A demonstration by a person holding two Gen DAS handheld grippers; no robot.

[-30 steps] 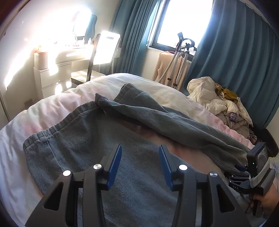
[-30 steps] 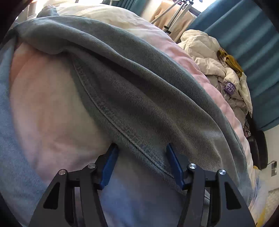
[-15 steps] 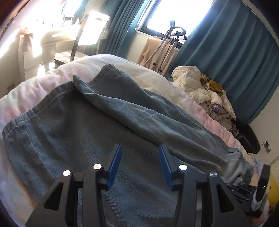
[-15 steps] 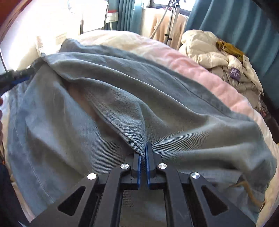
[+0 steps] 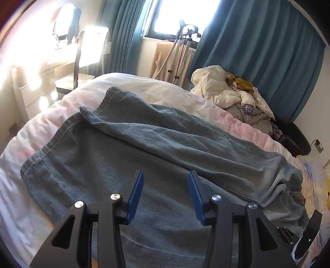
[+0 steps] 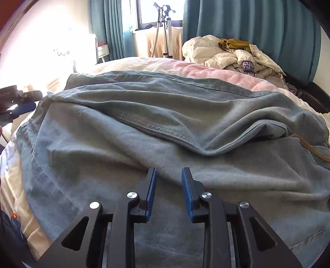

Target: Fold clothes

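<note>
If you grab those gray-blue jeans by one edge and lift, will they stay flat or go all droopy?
Probably droopy: the jeans already sag into soft folds on the bed. They look thick with heavy seams, so likely weighty. Unlikely to slip much, given the rough weave.

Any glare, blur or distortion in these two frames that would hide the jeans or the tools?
Left wrist view: sunlight blows out the dressing table and window at upper left; the jeans stay evenly lit and sharp. Right wrist view: the same glare whitens the upper left, and the left tool at that edge looks soft. Both views: fisheye curves the bed and curtains, with dark corners.
</note>
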